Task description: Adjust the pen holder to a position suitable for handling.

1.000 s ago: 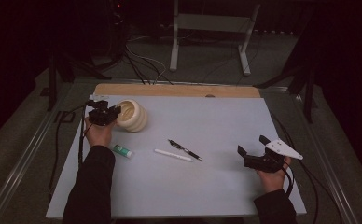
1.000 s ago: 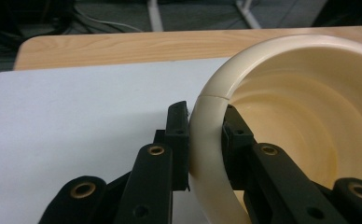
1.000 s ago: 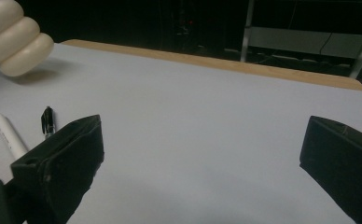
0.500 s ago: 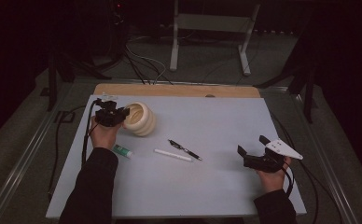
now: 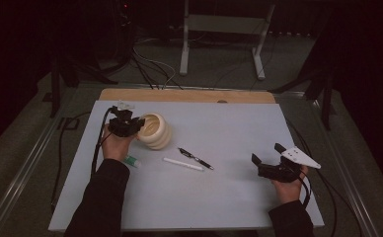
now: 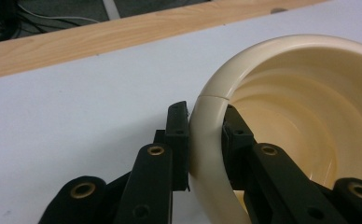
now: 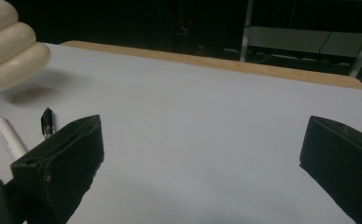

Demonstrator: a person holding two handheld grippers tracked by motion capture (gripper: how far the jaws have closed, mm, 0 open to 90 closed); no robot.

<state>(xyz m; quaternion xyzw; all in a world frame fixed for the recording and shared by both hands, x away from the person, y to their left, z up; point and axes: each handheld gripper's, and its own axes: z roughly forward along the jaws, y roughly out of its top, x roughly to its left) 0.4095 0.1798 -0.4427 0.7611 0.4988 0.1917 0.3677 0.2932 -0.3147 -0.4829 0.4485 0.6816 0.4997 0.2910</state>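
A cream ribbed bowl [image 5: 156, 132] hangs tilted over the left part of the white table [image 5: 229, 118], its opening turned toward my left gripper [image 5: 135, 126]. In the left gripper view my left gripper [image 6: 205, 122] is shut on the bowl's rim [image 6: 207, 140], one jaw outside and one inside. The right gripper view has the bowl [image 7: 9, 46] at its top left, with a shadow on the table under it. My right gripper [image 5: 267, 154] rests open near the table's right front, and nothing lies between its jaws [image 7: 202, 140].
A black pen [image 5: 195, 158] and a white pen [image 5: 182, 164] lie mid-table, in front of the bowl. A small green-and-white tube [image 5: 130, 160] lies by the left wrist. A wooden strip [image 5: 189, 95] borders the far edge, with cables and a metal stand beyond.
My left gripper has carried the bowl to the right and slightly upward, tipping it further. The right gripper has stayed put.
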